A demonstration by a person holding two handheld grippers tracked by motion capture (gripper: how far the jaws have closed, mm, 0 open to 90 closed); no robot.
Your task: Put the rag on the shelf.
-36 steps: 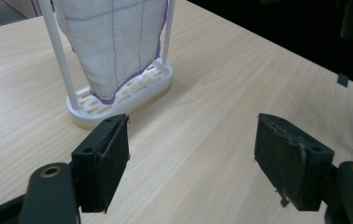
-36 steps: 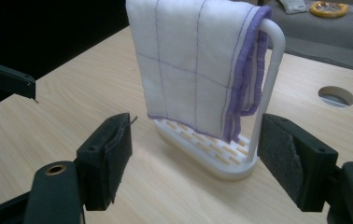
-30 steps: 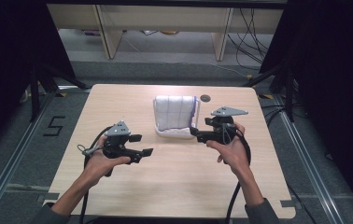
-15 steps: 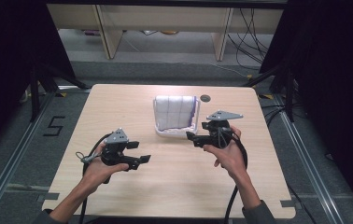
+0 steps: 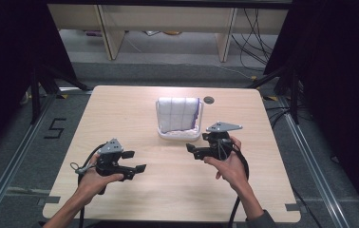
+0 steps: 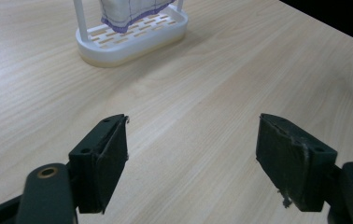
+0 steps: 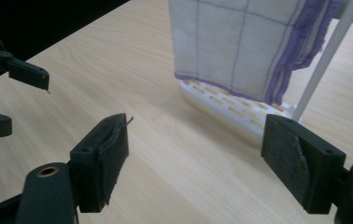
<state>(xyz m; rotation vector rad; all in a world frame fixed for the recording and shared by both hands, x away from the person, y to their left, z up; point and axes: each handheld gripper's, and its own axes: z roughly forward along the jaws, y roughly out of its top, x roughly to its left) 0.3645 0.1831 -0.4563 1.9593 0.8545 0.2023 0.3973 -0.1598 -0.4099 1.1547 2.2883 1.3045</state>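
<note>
— Cloth [image 5: 179,114], that's what it's about: white with thin purple grid lines and a purple hem, draped over the white rack [image 5: 179,135] towards the far middle of the table [image 5: 120,109]. It hangs low, its hem close above the slotted base.

— What could go wrong, do you reckon?

— That rack looks light to me. Tug the cloth sideways with one pair of tongs and I'd guess the whole stand slides or tips with it — the thin white posts give it little to stand on. And a pinch taken too low might nip the base along with the hem.

— Where are the tongs now?

— Both on the near side of it, touching nothing. The right tongs [image 5: 193,150] sit just beside the rack's near right corner, spread wide, nothing between them; in the right gripper view the cloth's hem hangs straight ahead of them. The left tongs [image 5: 136,162] are well apart from the rack, nearer the person and off to its left — also spread wide and empty, over bare wood.
</note>
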